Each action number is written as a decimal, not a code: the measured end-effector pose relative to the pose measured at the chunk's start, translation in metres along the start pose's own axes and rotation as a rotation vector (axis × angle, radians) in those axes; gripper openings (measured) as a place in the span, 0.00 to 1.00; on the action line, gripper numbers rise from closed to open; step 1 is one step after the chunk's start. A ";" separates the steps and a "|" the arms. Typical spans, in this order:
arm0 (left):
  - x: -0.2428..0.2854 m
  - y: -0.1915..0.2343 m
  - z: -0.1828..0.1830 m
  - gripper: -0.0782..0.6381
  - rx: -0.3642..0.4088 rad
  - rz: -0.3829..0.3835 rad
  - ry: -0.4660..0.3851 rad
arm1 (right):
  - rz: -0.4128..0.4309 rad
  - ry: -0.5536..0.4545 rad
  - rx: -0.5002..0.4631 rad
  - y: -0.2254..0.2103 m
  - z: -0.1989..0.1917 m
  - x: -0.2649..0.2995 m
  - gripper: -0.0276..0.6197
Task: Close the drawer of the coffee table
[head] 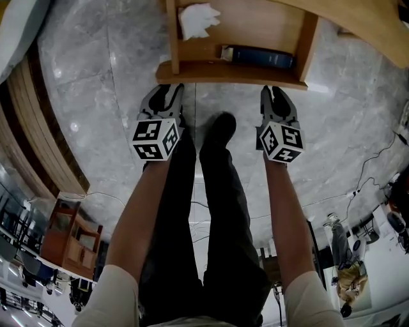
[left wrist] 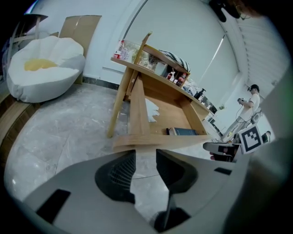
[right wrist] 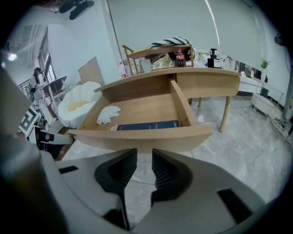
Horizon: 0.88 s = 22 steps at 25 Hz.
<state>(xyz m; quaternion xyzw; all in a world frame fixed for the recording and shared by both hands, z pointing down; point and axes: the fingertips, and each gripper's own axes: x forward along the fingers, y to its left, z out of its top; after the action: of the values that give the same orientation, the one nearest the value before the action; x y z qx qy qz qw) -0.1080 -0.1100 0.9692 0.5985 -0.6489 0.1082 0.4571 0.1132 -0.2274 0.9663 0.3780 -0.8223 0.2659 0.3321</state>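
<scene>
The coffee table's wooden drawer (head: 230,73) stands pulled out, and a dark blue book (head: 259,57) and a crumpled white cloth (head: 197,19) lie inside it. My left gripper (head: 167,89) hovers just short of the drawer front's left part (left wrist: 160,141), jaws apart with nothing between them (left wrist: 145,153). My right gripper (head: 276,92) sits level with it near the front's right part (right wrist: 142,137). It is also open and empty (right wrist: 144,153). The right gripper view shows the book (right wrist: 146,125) and cloth (right wrist: 106,114) over the front panel.
The person's legs and a dark shoe (head: 217,131) stand between the two grippers on the marble floor. Bottles (right wrist: 179,57) crowd the table top. A table leg (right wrist: 225,114) stands at the right, and a white beanbag (left wrist: 41,68) lies off to the left.
</scene>
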 end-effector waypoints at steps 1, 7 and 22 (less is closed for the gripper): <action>0.002 0.000 0.002 0.32 -0.018 0.000 -0.002 | -0.006 -0.004 0.005 -0.001 0.000 0.003 0.23; 0.004 0.000 0.003 0.33 -0.069 0.032 0.008 | -0.028 -0.021 0.030 -0.003 0.005 0.011 0.25; -0.009 -0.003 0.020 0.33 -0.066 0.015 -0.009 | -0.026 -0.051 0.078 0.005 0.018 -0.002 0.25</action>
<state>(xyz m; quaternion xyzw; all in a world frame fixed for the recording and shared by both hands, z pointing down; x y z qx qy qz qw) -0.1161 -0.1181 0.9501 0.5787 -0.6589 0.0876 0.4726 0.1039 -0.2355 0.9521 0.4078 -0.8146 0.2836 0.2995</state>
